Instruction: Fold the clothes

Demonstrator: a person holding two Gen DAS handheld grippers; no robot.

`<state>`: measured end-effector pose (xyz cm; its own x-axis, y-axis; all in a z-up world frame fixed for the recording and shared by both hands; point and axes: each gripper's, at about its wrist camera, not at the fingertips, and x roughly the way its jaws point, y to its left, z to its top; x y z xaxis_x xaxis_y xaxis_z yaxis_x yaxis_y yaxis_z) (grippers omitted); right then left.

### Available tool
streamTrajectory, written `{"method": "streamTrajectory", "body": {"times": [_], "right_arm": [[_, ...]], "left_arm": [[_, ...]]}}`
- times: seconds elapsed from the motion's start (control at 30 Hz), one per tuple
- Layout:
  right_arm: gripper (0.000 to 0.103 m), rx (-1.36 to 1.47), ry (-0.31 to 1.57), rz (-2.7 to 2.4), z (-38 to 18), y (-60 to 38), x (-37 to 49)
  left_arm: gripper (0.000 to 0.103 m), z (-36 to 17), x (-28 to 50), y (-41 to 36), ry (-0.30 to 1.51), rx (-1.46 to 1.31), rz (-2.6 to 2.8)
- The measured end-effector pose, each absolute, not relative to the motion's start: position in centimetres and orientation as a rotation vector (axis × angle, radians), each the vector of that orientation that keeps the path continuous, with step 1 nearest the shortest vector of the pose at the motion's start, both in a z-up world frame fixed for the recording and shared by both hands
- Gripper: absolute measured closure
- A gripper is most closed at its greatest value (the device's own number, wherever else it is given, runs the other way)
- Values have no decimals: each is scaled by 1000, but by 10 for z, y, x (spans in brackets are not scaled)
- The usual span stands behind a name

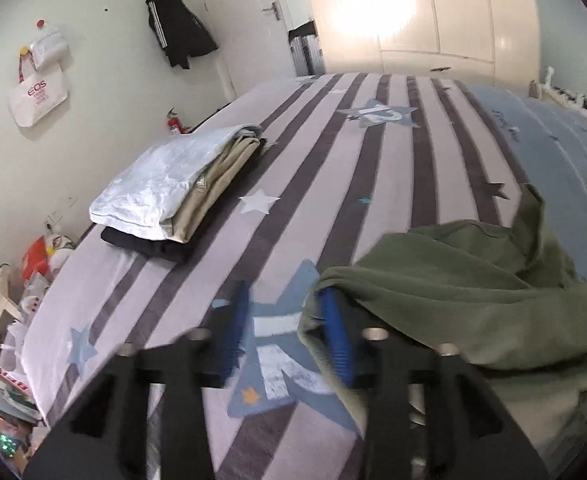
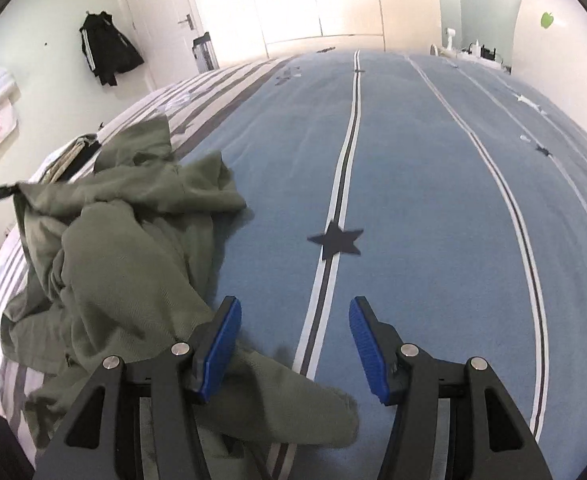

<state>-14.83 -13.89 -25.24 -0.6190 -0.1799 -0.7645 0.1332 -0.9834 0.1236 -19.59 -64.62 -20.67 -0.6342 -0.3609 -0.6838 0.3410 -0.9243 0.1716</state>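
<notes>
Green garment [image 2: 125,264] crumpled, axis unclear, left tool [image 1: 289,336] seemingly clear, right tool [image 2: 293,344] gaping, empty.

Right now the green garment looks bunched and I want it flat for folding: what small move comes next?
Probably bring the right gripper left to the green garment and pinch an edge. Its jaws stand open with nothing between them, while the garment lies crumpled on the bed beside it.

Bright glare whites out the wardrobe [image 1: 409,12]; left gripper [image 1: 289,332] is motion-blurred; fisheye bends edges, with dark corners.
</notes>
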Motion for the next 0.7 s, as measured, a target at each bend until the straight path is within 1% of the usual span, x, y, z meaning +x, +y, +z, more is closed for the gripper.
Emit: {"method": "streamTrajectory", "body": {"times": [0.1,0.2,0.27,0.4,0.5,0.53,0.57,0.6,0.63,0.67,0.7], "right_arm": [[50,1249,-121,-2694,-243,-140,-156],[50,1238,-131,-2683,-239,-146,-164],[50,1249,-139,-2655,-240,-153,-165],[50,1262,-88,-2631,-244,-164,-159],[50,1279,-51,-2659,-248,-161,-151],[50,1286,-41,-2670,-249,-160,-149],[50,1288,-38,-2681,-249,-158,-147],[50,1289,-36,-2685,-250,-156,-146],[50,1290,-33,-2689,-250,-155,-145],[50,1293,-22,-2698,-250,-153,-143],[50,1294,-14,-2709,-250,-153,-143]], "left_arm": [[55,-197,-180,-599,-67,1034,-2724],[54,-196,-182,-546,-79,1091,-2910],[53,-208,-189,-509,-99,1154,-2974],[53,-234,-203,-439,-141,1286,-3085],[54,-257,-218,-419,-185,1337,-3053],[62,-262,-222,-416,-203,1336,-3035],[80,-266,-224,-415,-218,1333,-3020],[86,-269,-226,-414,-235,1329,-3000],[97,-272,-227,-415,-246,1321,-2986],[99,-274,-229,-417,-251,1311,-2980],[99,-275,-231,-418,-256,1301,-2974]]}}
